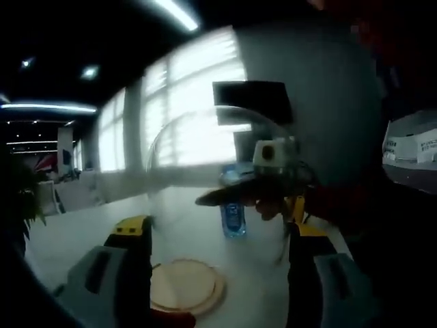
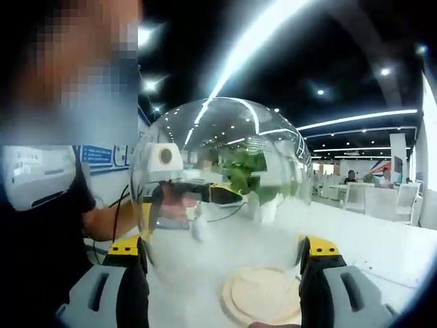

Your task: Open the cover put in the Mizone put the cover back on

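A clear dome cover spans the gap between my left gripper's yellow-tipped jaws, which press its sides. In the right gripper view the same cover fills the space between my right gripper's jaws, gripped from the opposite side. It hangs above a round wooden base lying on the white table; that base is low in the right gripper view too. A blue Mizone bottle stands upright on the table beyond the cover. Each gripper appears through the dome in the other's view.
A person in a dark shirt stands close at the left of the right gripper view. Bright windows and a dark monitor lie behind the table. White chairs and tables stand farther off.
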Demonstrator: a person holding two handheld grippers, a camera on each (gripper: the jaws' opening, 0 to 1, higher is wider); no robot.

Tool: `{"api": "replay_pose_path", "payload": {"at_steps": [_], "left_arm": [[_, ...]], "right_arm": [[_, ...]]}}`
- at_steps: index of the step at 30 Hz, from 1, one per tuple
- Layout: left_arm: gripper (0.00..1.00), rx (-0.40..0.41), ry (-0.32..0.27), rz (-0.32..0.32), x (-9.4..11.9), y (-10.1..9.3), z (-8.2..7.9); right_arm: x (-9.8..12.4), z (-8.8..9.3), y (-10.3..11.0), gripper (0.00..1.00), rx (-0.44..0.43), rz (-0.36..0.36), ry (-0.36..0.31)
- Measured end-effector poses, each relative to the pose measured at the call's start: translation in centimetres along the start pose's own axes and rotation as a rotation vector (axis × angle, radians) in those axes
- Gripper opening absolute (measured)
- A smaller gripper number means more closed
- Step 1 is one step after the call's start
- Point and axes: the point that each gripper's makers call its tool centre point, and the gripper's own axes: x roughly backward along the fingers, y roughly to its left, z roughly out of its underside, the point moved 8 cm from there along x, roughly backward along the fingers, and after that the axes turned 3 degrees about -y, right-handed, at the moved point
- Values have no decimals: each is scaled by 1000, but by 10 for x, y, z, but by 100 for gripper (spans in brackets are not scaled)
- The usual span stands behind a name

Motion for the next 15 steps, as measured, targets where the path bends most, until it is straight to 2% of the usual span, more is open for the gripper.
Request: {"api": "replay_pose_path", "payload": {"at_steps": [6,15], "left_arm": [[71,-29,25,-6,0,0,-3],[71,-25,12,-1,-1,0,-3]], "right_arm": [[-3,-2,-1,87,6,-25,8],[-1,0,-1,86,0,-21,-10]]}}
